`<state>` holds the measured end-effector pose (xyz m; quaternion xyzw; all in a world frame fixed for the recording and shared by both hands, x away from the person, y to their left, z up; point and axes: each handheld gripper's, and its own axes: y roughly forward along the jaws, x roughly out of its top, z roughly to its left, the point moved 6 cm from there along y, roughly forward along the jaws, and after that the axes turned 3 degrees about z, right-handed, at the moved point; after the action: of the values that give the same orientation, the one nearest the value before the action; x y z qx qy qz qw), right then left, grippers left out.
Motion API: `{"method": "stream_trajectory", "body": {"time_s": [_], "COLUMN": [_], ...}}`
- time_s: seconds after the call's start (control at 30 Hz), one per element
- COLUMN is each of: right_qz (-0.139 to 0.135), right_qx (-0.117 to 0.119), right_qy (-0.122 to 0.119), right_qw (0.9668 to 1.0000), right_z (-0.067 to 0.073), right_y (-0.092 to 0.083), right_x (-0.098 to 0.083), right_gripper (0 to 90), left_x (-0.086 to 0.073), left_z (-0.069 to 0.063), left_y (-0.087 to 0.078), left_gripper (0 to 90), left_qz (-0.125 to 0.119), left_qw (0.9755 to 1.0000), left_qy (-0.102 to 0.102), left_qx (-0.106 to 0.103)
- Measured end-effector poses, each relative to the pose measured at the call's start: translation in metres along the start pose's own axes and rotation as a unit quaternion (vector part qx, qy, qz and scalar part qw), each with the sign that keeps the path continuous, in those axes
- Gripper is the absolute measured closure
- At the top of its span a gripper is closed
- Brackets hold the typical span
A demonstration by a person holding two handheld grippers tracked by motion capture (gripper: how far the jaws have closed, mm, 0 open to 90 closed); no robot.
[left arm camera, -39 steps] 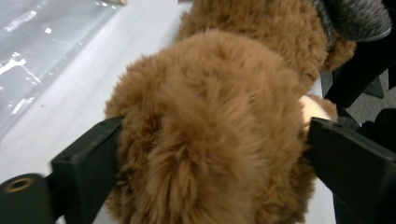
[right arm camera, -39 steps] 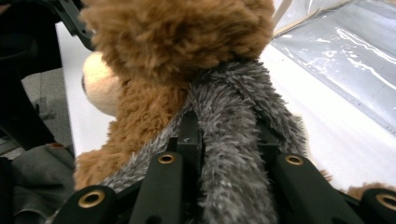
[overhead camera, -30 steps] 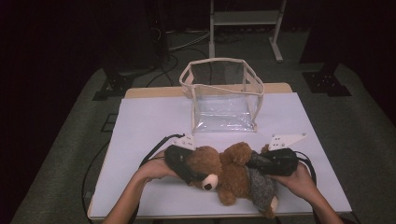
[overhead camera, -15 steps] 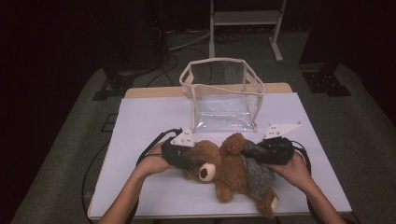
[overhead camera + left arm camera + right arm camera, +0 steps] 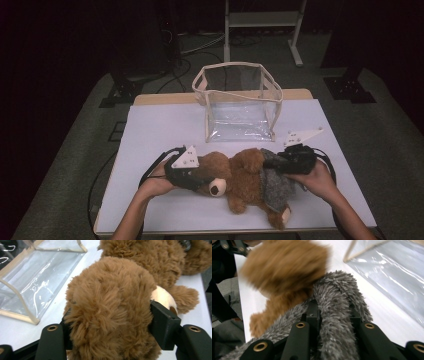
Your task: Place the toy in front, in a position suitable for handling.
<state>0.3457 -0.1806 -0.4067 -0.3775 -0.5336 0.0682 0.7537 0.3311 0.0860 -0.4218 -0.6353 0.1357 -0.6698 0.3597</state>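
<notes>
Now gripped at both ends on the table (image 5: 150,135), the teddy bear (image 5: 245,180) has the left gripper (image 5: 192,179) clamped on its head, jaws just closing, and the right gripper (image 5: 272,162) pinching its grey garment (image 5: 337,322); lifting level toward the clear bag (image 5: 240,107) would avoid sag.

Black tongs (image 5: 202,181), brass-ringed screw holes, grey triangular plates, black cables

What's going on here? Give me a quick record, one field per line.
Toy: brown teddy bear lying on the white table, grey fur garment on its body
Left gripper: has just been closing, fingers press both sides of the bear's head
Right gripper: shut on a fold of the grey fur
Container: clear plastic bag, open, upright behind the bear
</notes>
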Motion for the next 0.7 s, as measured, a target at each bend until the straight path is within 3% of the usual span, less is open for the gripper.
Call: {"method": "stream_trajectory", "body": {"time_s": [0.2,0.37,0.47,0.6,0.7], "right_qz": [0.026,0.030,0.005,-0.020,-0.026], "right_qx": [-0.035,-0.045,-0.035,-0.020,0.009], "right_qy": [0.031,0.042,0.035,-0.005,-0.039], "right_qw": [0.9986,0.9976,0.9987,0.9996,0.9989], "right_z": [-0.017,-0.023,-0.017,0.002,0.021], "right_y": [-0.031,-0.048,-0.063,-0.077,-0.079], "right_x": [-0.031,-0.037,-0.019,0.022,0.059], "right_gripper": [71.3,71.1,71.1,71.1,71.1], "left_x": [-0.001,-0.003,-0.003,-0.002,-0.001], "left_z": [-0.005,-0.007,-0.007,-0.009,-0.010], "left_y": [-0.001,-0.002,-0.003,-0.003,-0.003], "left_gripper": [33.0,32.0,31.7,31.7,31.7], "left_qz": [0.000,-0.005,-0.002,-0.001,-0.002], "left_qw": [1.0000,1.0000,1.0000,1.0000,1.0000], "left_qy": [0.007,0.000,0.003,0.006,0.007], "left_qx": [-0.002,-0.004,-0.005,-0.004,-0.003]}}
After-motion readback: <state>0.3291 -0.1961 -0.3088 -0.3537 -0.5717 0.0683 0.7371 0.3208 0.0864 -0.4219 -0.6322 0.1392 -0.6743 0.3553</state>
